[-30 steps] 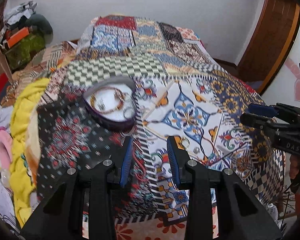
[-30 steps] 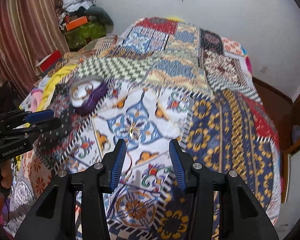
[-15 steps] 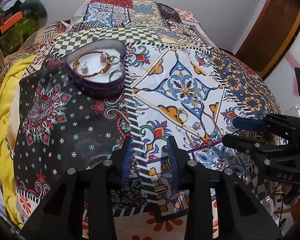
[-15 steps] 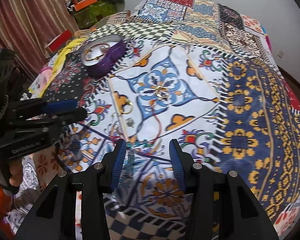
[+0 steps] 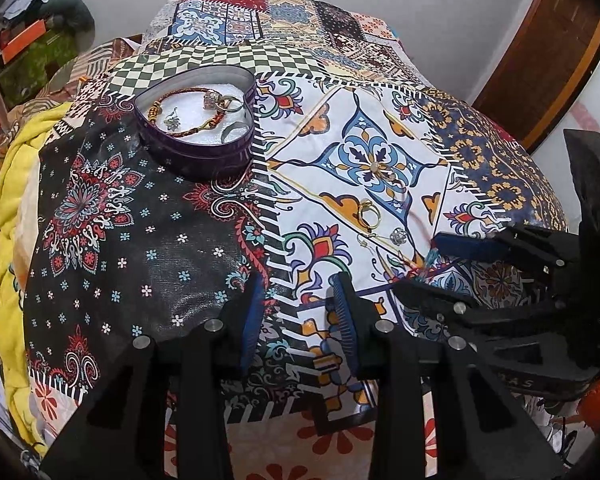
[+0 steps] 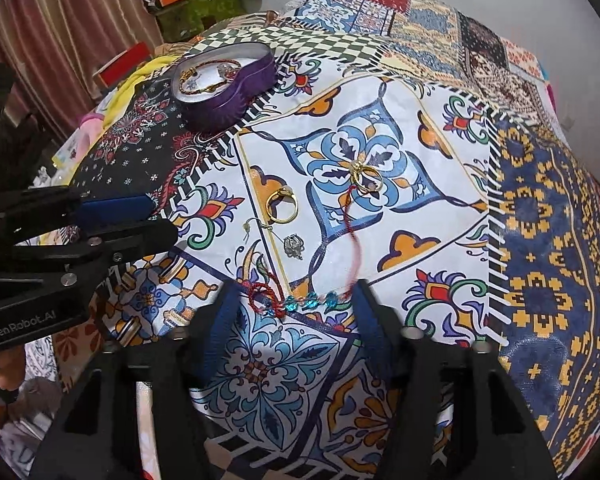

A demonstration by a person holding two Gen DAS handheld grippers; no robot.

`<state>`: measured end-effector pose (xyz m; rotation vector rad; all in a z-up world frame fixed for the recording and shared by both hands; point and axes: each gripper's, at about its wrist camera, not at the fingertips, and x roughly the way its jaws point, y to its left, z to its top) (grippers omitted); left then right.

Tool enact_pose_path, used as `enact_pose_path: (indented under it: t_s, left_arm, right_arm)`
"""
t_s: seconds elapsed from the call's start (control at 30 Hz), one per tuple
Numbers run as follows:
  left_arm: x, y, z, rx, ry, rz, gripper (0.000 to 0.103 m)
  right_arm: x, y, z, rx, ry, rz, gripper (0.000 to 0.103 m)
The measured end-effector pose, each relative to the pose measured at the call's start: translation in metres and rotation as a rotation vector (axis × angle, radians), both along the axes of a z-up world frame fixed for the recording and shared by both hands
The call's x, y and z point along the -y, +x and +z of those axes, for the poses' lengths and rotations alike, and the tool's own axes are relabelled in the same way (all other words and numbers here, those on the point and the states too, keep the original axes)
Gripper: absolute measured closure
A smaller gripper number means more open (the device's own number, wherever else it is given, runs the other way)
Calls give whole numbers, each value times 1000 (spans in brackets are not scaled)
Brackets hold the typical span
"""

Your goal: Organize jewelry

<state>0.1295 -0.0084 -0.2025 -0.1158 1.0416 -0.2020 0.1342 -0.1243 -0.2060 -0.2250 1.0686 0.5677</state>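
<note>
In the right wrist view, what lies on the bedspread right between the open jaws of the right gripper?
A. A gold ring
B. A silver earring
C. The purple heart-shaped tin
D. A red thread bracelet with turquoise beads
D: the red thread bracelet with its turquoise beads lies between the right gripper's open jaws, while the gold ring, silver earring and purple heart-shaped tin sit farther up the bedspread.

A home bedroom; a bed under a patchwork bedspread (image 6: 420, 128); striped curtains (image 6: 60, 20); clutter piled against the wall (image 5: 32, 40).
</note>
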Motion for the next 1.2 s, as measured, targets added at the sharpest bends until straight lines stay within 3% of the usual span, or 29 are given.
enact_pose_path:
  t_s: [0.1, 0.17, 0.43, 0.63, 0.8, 1.03, 1.13, 1.2]
  left_arm:
    - [4, 0, 0, -1, -4, -10, 69]
    - [8, 0, 0, -2, -6, -22, 69]
    - [33, 4, 2, -8, -55, -103, 70]
    - [54, 14, 3, 2, -41, -139, 82]
    - [63, 27, -1, 4, -21, -135, 84]
    - [70, 38, -9, 1, 34, -136, 85]
    - [73, 39, -11, 12, 46, -147, 95]
    - [73, 38, -11, 16, 46, -145, 95]
  right_arm:
    - [-1, -2, 1, 6, 2, 21, 88]
    - [0, -2, 0, 12, 0, 19, 94]
    - [16, 0, 5, 30, -1, -5, 97]
    - [39, 9, 15, 65, 17, -76, 97]
    - [54, 13, 25, 90, 44, -107, 97]
    - [68, 19, 25, 13, 98, -120, 96]
    - [70, 15, 25, 2, 105, -111, 83]
    - [67, 11, 26, 9, 110, -103, 67]
